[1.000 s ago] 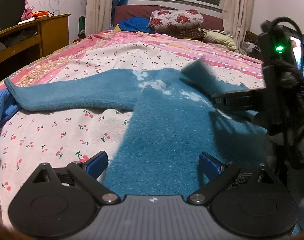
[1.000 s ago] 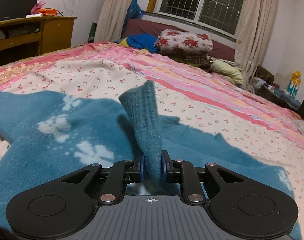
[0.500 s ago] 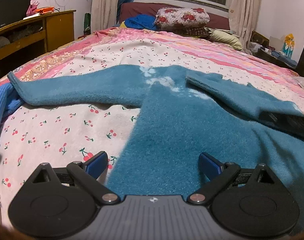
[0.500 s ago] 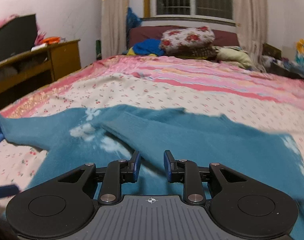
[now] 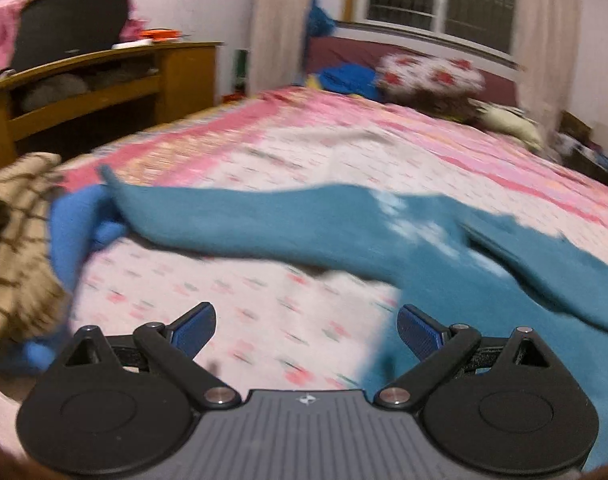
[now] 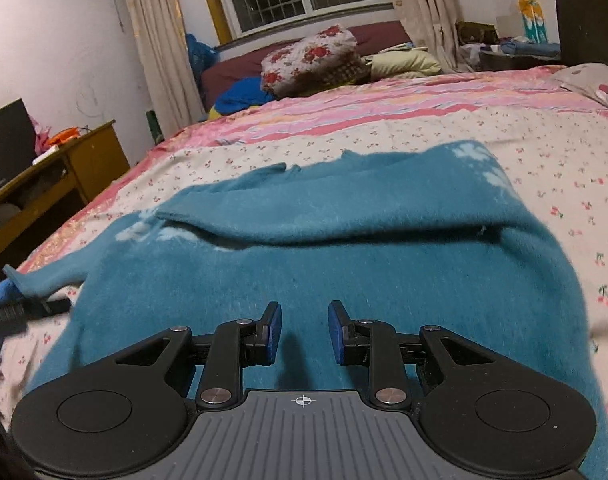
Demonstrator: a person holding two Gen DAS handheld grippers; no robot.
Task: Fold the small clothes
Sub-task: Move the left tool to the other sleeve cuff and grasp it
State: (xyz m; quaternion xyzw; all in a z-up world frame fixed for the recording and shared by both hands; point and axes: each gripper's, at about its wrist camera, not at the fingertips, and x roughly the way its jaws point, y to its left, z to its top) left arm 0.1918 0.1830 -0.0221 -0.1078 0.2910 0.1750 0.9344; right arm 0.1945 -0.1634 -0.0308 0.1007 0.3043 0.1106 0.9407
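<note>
A teal fuzzy sweater (image 6: 344,264) with white flower marks lies flat on the cherry-print bedspread (image 6: 552,160). One sleeve (image 6: 328,216) is folded across its chest. The other sleeve (image 5: 232,220) stretches out to the left. My right gripper (image 6: 302,330) hovers over the sweater's body, open by a narrow gap with nothing between its blue pads. My left gripper (image 5: 306,330) stands wide open above the bedspread, just left of the sweater's edge, holding nothing. This left wrist view is blurred by motion.
A light blue garment (image 5: 70,232) and a beige checked cloth (image 5: 16,240) lie at the bed's left edge by the outstretched cuff. A wooden cabinet (image 5: 104,92) stands left of the bed. Pillows and clothes (image 6: 316,60) pile up at the far end under the window.
My right gripper let go of the sleeve, which now lies folded over the chest, and drew back over the sweater. My left gripper swung left, off the sweater and over the bedspread.
</note>
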